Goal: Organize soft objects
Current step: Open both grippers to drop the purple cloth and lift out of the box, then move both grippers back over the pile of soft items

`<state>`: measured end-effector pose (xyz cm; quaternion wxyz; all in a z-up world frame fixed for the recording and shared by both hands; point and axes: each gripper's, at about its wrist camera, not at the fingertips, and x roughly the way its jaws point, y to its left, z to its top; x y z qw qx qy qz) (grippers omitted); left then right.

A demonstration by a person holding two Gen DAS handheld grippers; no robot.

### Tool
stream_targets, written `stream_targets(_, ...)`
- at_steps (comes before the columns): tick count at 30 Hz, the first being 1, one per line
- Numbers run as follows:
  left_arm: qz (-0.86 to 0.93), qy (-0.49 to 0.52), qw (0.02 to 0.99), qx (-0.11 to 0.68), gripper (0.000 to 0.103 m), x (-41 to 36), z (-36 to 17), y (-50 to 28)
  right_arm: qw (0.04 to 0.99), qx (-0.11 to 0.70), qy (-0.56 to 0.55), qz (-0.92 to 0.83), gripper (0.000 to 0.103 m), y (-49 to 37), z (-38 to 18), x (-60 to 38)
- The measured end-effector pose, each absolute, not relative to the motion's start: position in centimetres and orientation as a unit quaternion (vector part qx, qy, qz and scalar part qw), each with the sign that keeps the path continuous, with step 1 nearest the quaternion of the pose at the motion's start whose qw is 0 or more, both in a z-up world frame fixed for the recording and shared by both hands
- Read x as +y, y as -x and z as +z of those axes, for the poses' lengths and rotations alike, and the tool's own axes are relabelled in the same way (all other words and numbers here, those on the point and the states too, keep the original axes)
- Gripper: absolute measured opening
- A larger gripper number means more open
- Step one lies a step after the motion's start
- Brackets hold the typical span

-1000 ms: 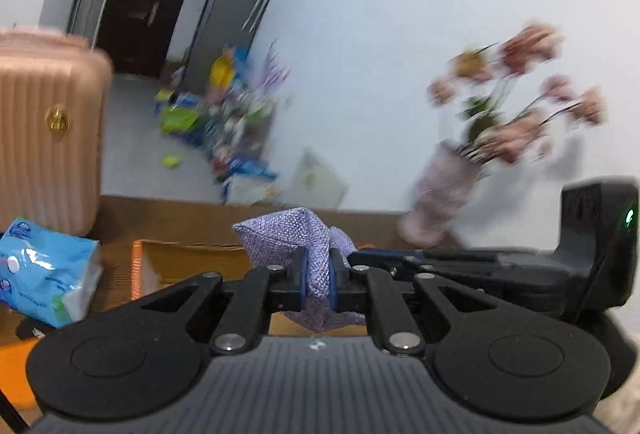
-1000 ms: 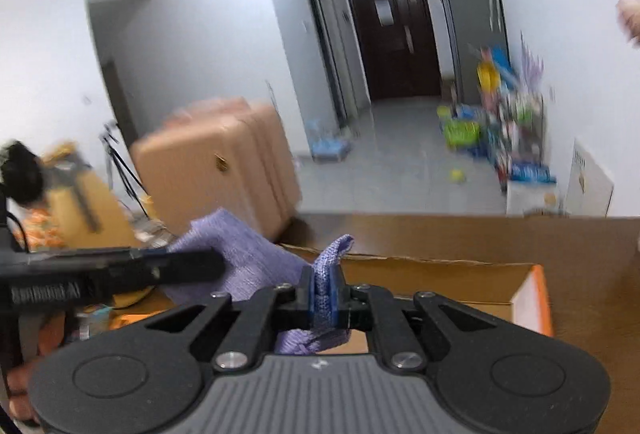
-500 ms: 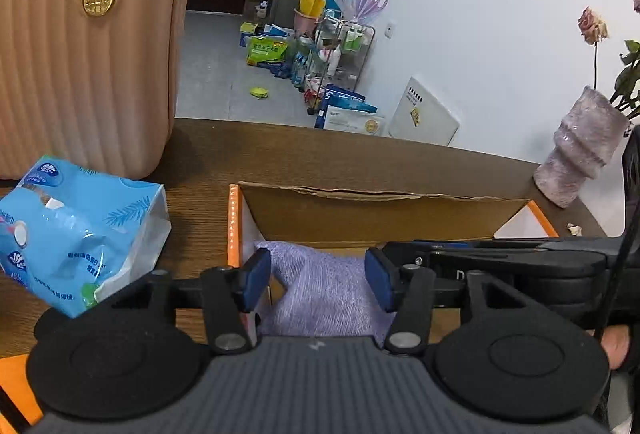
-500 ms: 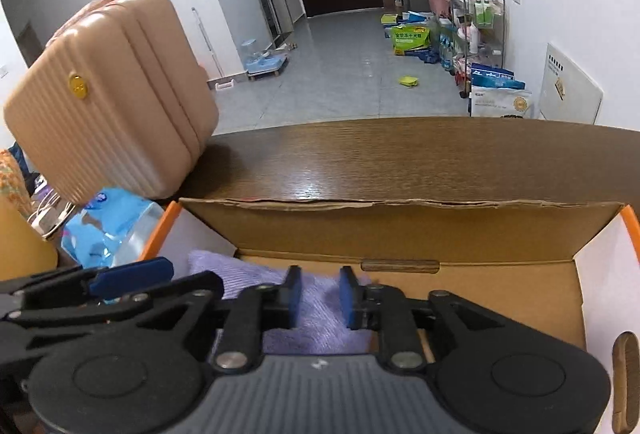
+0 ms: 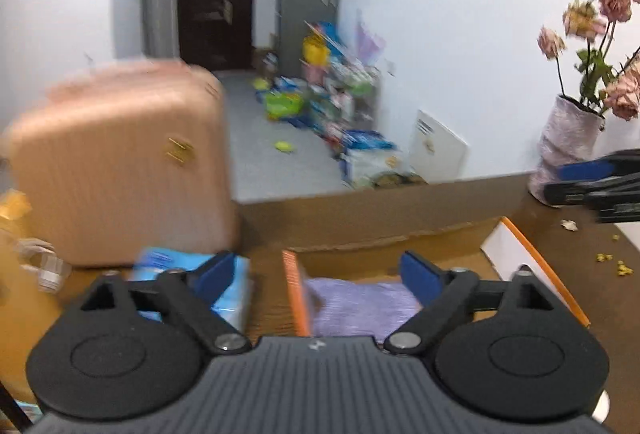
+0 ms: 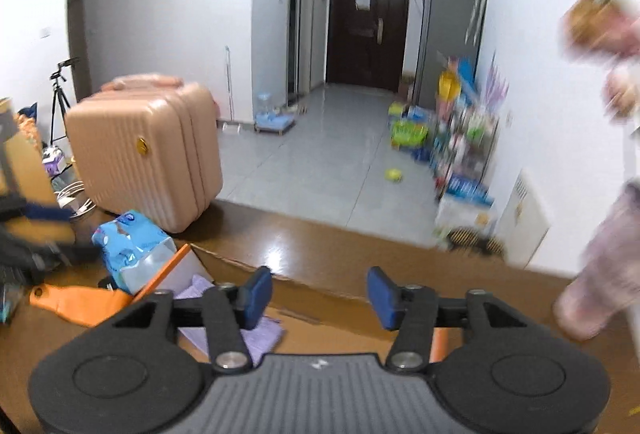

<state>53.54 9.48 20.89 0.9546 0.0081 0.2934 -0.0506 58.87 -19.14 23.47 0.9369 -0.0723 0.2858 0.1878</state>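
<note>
A purple knitted cloth lies flat inside an open cardboard box with orange-edged flaps on the brown table. It also shows in the right wrist view, partly behind my fingers. My left gripper is open and empty, raised above the box's left flap. My right gripper is open and empty above the box's near side. The right gripper's fingers show at the right edge of the left wrist view.
A blue tissue pack lies left of the box, also in the right wrist view. A pink suitcase stands behind it. A vase of dried flowers stands at the table's right. An orange bag lies at the left.
Both grippers let go of the purple cloth, which now lies in the box. Both have opened wide and lifted up and back from it.
</note>
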Motion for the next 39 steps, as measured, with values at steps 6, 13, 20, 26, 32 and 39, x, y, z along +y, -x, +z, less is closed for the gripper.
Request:
stream_targets(6, -0.046, -0.013, 0.974, 0.222, 0.101, 10.1, 27.1, -44.5, 0.958, 0.215, 0.075, 0.172, 0.08, -51.1, 28.5, -25.1)
stream_targets(13, -0.079, -0.005, 0.986, 0.143, 0.103, 9.0, 29.4, -33.1, 0.964, 0.177, 0.038, 0.194, 0.085, -43.1, 29.5, -28.8)
stream_targets(20, -0.101, -0.023, 0.991, 0.089, 0.103, 7.9, 28.7, -24.7, 0.964, 0.14, 0.026, 0.226, 0.086, -35.1, 27.7, -30.2)
stream_targets(26, -0.078, -0.046, 0.994, 0.066, 0.103, 6.4, 24.6, -18.9, 0.964, 0.114, 0.013, 0.239, 0.088, -27.9, 24.9, -31.2)
stream_targets(32, -0.081, -0.005, 0.995, 0.065, 0.103, 6.6, 18.7, -13.8, 0.961, 0.103, -0.005, 0.256, 0.103, -21.2, 20.2, -31.8)
stream_targets(39, -0.024, 0.033, 0.994, 0.103, 0.103, 8.2, 11.1, -9.8, 0.957, 0.117, 0.005, 0.264, 0.103, -14.9, 12.6, -30.5)
